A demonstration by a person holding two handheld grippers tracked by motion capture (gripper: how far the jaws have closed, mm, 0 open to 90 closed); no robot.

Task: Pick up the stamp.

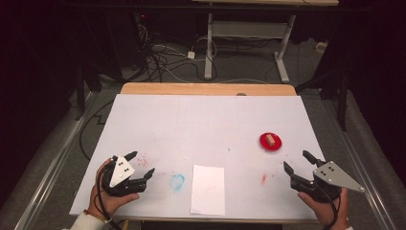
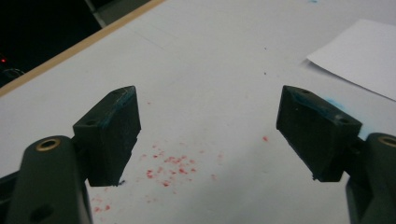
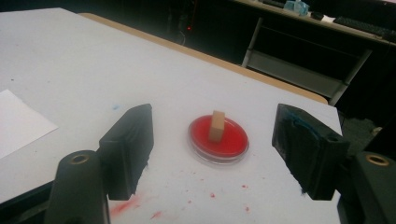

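Your right hand-held gripper [image 3: 212,154] is hanging wide open, empty, pointing at the wooden stamp [image 3: 216,126] standing mid-frame in the red ink dish [image 3: 236,144]. Closing off-centre is risking tipping it, smearing ink on the counter [image 3: 70,70].

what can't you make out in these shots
- Underside of the wooden block in the red dish: hidden in the right gripper view by the block itself; whether it carries a pattern is unclear.
- Block detail in the high view: too small.
- Paper sheet in the left gripper view: cut off by the right edge.
- Small dark spot on the table's far wooden edge, high view: too small to identify.
- Beyond the table: too dark.
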